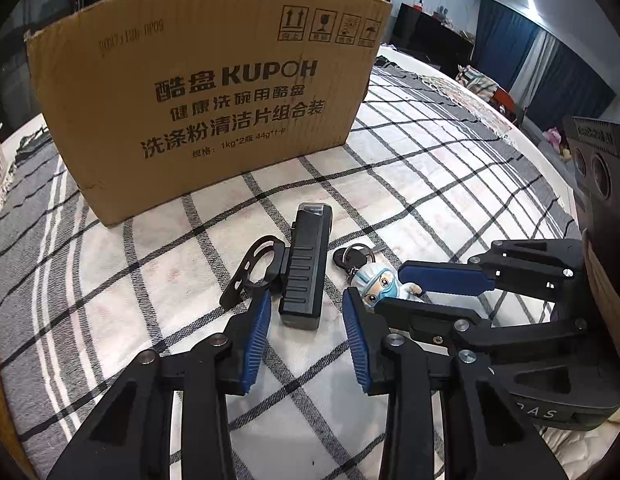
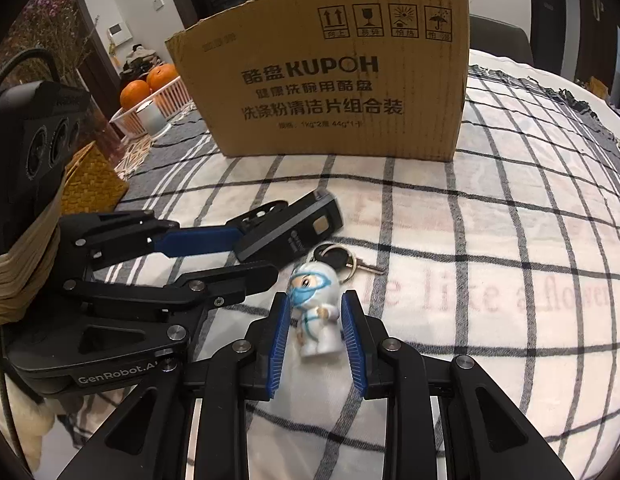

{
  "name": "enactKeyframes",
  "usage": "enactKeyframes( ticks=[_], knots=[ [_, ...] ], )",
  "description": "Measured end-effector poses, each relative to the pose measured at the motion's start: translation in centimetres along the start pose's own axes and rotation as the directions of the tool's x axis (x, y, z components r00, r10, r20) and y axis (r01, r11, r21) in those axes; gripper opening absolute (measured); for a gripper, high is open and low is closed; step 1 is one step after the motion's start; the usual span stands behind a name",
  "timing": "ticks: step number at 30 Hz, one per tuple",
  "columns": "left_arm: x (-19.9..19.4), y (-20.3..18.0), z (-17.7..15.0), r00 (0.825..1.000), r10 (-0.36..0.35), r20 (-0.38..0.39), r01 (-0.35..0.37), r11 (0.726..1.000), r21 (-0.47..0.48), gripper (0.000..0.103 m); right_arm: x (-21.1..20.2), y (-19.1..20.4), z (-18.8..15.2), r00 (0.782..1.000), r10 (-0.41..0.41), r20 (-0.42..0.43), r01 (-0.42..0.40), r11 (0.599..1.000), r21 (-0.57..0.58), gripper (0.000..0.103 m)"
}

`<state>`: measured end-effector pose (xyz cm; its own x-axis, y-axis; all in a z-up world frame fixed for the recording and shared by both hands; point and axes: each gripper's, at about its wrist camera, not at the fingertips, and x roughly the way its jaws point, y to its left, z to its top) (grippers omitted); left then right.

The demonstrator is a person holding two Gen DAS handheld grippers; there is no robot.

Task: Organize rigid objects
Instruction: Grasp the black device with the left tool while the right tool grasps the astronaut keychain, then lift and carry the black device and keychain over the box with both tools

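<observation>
Right wrist view: right gripper (image 2: 315,330) clamps the figurine keychain (image 2: 316,312) on the desk (image 2: 490,248); left gripper (image 1: 306,316), jaws apart, straddles the black bike light (image 1: 304,268). Cardboard box (image 2: 330,80) stands behind; nothing appears stowed yet.

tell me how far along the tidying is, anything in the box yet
Nothing visibly done: the cardboard box stands upright, its inside hidden. In hand: the right gripper is shut on the figurine keychain, which still lies on the checked cloth. The left gripper flanks the black bike light's near end, pads not visibly pressing. Left: lifting both and placing them, presumably in the box.
</observation>
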<state>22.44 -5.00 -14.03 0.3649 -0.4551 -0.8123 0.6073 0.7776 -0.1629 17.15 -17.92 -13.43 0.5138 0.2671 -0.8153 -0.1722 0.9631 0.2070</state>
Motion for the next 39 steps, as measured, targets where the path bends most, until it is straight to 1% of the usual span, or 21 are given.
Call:
enactKeyframes(
  ticks=[6, 12, 15, 22, 29, 32, 36, 39],
  knots=[
    [0.9, 0.3, 0.3, 1.000, -0.012, -0.019, 0.011, 0.999, -0.031, 0.031, 0.6, -0.7, 0.3, 1.000, 0.017, -0.002, -0.017, 0.999, 0.034, 0.029],
    [1.1, 0.5, 0.6, 1.000, -0.005, -0.010, 0.004, 0.998, -0.064, 0.025, 0.8, -0.9, 0.5, 1.000, 0.028, 0.004, -0.028, 0.999, 0.042, 0.029],
    [1.0, 0.5, 0.6, 1.000, 0.001, -0.002, -0.001, 0.996, -0.086, 0.024, 0.7, -0.9, 0.5, 1.000, 0.027, 0.006, -0.027, 0.999, 0.040, 0.027],
    [-0.1, 0.0, -0.5, 0.996, 0.071, 0.044, -0.065, 0.989, -0.133, 0.023, -0.2, -1.7, 0.3, 1.000, 0.012, 0.026, -0.013, 0.997, 0.073, 0.027],
    [-1.6, -0.6, -1.4, 0.990, 0.112, 0.085, -0.096, 0.979, -0.177, 0.022, -1.5, -1.9, 0.0, 0.999, 0.009, 0.054, -0.013, 0.996, 0.093, 0.027],
    [-2.0, -0.7, -1.6, 0.989, 0.113, 0.093, -0.093, 0.975, -0.201, 0.022, -1.8, -1.7, 0.0, 0.998, 0.009, 0.064, -0.015, 0.996, 0.092, 0.027],
    [-3.4, -1.0, -2.0, 0.980, 0.150, 0.127, -0.119, 0.968, -0.222, 0.022, -2.5, -1.6, 0.0, 0.997, 0.017, 0.081, -0.024, 0.996, 0.090, 0.027],
    [-4.4, -1.2, -2.0, 0.975, 0.163, 0.149, -0.126, 0.965, -0.229, 0.022, -3.2, -1.3, 0.1, 0.995, 0.014, 0.100, -0.023, 0.996, 0.085, 0.027]
  ],
)
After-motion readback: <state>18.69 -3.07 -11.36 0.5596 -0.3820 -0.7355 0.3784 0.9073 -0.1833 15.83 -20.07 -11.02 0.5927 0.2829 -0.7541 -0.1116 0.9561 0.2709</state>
